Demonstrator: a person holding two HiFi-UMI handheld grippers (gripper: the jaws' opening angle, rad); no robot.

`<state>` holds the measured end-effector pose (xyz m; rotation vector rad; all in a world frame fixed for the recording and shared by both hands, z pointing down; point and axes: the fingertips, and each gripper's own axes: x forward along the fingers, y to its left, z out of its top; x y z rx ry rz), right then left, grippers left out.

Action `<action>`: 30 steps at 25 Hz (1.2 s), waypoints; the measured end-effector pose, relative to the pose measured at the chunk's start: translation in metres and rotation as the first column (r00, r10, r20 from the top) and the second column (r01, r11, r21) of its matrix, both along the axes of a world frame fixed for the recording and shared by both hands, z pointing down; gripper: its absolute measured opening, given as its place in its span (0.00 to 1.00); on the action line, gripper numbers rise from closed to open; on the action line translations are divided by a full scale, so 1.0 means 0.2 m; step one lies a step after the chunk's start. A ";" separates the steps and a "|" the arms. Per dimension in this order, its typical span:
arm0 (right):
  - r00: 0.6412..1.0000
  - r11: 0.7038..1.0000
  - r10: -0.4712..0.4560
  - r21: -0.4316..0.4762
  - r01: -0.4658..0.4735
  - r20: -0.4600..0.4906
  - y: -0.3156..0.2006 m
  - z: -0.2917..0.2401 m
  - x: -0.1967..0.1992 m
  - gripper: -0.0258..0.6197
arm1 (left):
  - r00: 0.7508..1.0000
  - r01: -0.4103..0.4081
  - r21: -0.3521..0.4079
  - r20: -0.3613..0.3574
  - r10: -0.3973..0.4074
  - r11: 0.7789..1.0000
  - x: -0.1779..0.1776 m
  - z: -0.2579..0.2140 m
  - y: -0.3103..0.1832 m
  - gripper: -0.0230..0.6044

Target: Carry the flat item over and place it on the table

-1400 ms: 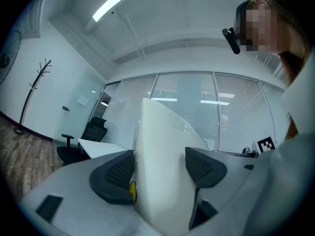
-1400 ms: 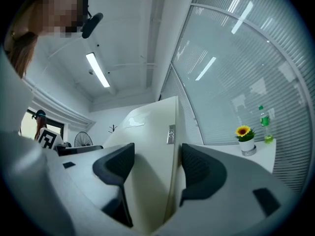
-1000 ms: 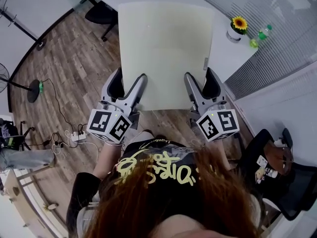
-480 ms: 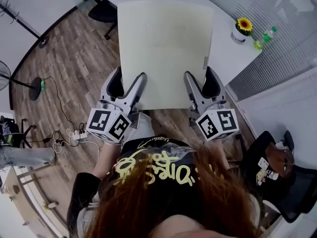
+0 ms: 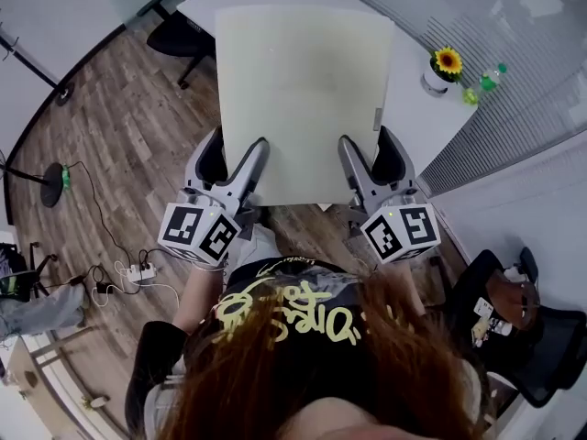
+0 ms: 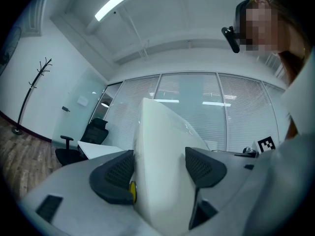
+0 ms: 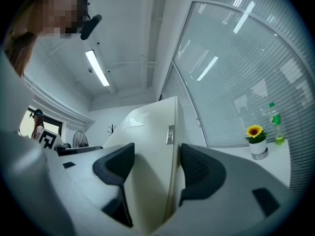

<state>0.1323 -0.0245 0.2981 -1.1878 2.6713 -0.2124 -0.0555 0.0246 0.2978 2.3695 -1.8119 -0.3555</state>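
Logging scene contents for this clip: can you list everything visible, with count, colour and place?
flat panel: 1, cream, held out in front, over the table in view
table: 1, white, ahead
sunflower pot: 1, yellow flower, white pot, table's right part
bottle: 1, green, beside the pot
office chairs: at least 2, black, left of table and lower right
power strip: 1, white, floor at left
left tool: grey, shut on panel's near edge
right tool: grey, likewise

Smooth cream board with slight sheen, smooth white table, wood-grain plank floor, dark textured left claw pads.
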 end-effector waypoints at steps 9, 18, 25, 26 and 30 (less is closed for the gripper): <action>0.997 0.998 0.069 -0.004 -0.069 -0.015 -0.31 0.01 -0.15 0.49 | 0.998 -0.058 -0.007 -0.021 0.058 0.998 -0.17 0.03 -0.37 0.56; 0.988 0.988 0.155 -0.017 -0.155 -0.009 -0.67 -0.02 -0.36 0.49 | 0.990 -0.141 -0.023 -0.013 0.141 0.990 -0.39 -0.01 -0.81 0.56; 0.981 0.981 0.195 -0.014 -0.195 -0.007 -0.90 -0.04 -0.51 0.49 | 0.983 -0.181 -0.016 -0.015 0.181 0.983 -0.55 -0.03 -1.07 0.56; 0.980 0.979 0.201 -0.013 -0.201 -0.007 -0.92 -0.05 -0.53 0.49 | 0.982 -0.187 -0.014 -0.016 0.187 0.982 -0.57 -0.03 -1.10 0.56; 0.974 0.974 0.226 -0.011 -0.226 -0.004 -1.03 -0.05 -0.59 0.49 | 0.977 -0.215 -0.012 -0.012 0.215 0.977 -0.63 -0.05 -1.23 0.56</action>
